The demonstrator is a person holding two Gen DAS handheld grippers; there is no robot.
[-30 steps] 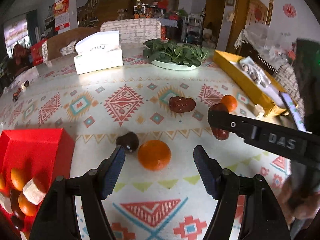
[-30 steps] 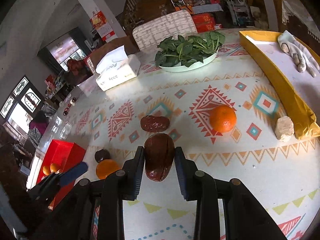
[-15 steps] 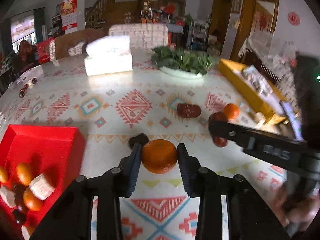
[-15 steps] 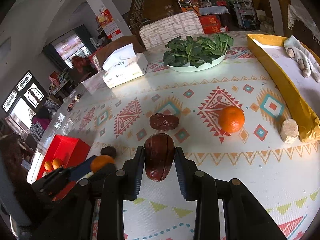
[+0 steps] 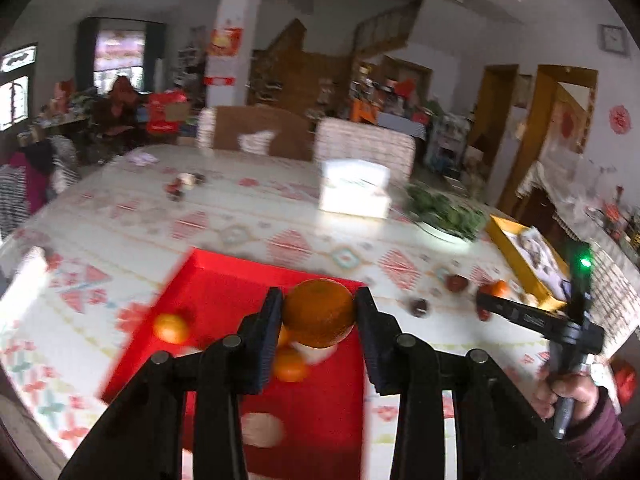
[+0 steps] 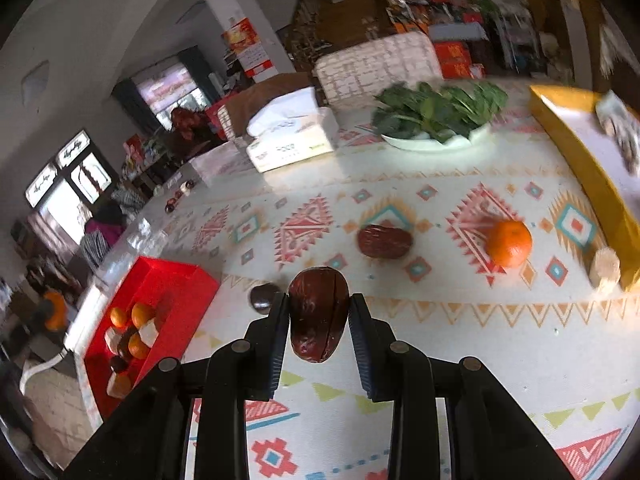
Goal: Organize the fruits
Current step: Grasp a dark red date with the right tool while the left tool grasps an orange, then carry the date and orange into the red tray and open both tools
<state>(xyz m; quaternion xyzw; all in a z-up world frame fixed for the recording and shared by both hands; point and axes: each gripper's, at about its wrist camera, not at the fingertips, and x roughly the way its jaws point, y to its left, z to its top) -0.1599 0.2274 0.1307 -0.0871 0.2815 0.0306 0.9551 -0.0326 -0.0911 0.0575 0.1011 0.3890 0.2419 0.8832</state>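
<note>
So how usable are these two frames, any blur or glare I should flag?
Left wrist view: strong motion smear over the table and red tray; only the left gripper and its orange stay sharp. Right wrist view: mostly crisp, date clear, mild edge blur, glare patch by the tissue box. Both show fisheye bending.

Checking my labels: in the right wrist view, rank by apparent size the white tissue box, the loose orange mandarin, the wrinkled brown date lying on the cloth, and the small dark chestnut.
1. White tissue box
2. Wrinkled brown date and orange mandarin: too alike to rank
3. Small dark chestnut
</note>
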